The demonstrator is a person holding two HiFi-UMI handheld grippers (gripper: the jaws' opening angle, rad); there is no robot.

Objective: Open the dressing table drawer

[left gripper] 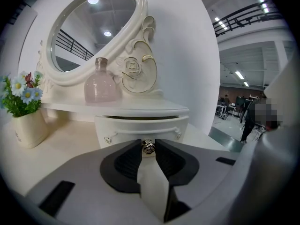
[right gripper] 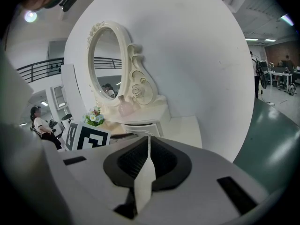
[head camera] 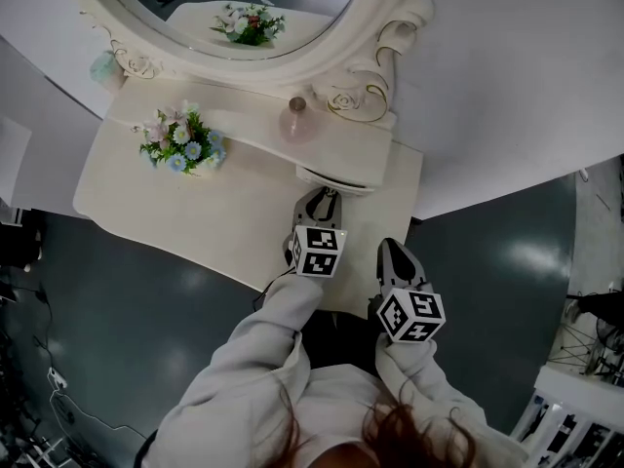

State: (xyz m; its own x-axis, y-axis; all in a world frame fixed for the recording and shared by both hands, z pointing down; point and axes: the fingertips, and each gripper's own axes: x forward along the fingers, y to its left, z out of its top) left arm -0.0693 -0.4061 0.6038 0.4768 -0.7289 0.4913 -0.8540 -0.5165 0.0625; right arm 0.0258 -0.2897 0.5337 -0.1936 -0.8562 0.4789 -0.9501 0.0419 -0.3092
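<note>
Cream desk (head camera: 229, 217): 1 flower pot (head camera: 180, 144) on top at left, 1 pink bottle (head camera: 297, 122) on raised shelf (head camera: 244, 130), mirror (head camera: 210, 3) behind.

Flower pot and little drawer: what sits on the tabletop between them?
Nothing: the tabletop between the flower pot and the drawer is bare, as the left gripper view shows.

Dressing table (head camera: 244, 213): you saw cream-white.
Bottle (head camera: 297, 122): was pale pink.
Flowers (head camera: 181, 142): were blue, white, pink.
Your sleeves (head camera: 283, 330): were light grey.

White curved wall (head camera: 507, 66), glossy dark green floor (head camera: 507, 261), ceiling strip lights (left gripper: 241, 74), upper balcony railing (left gripper: 243, 15).
</note>
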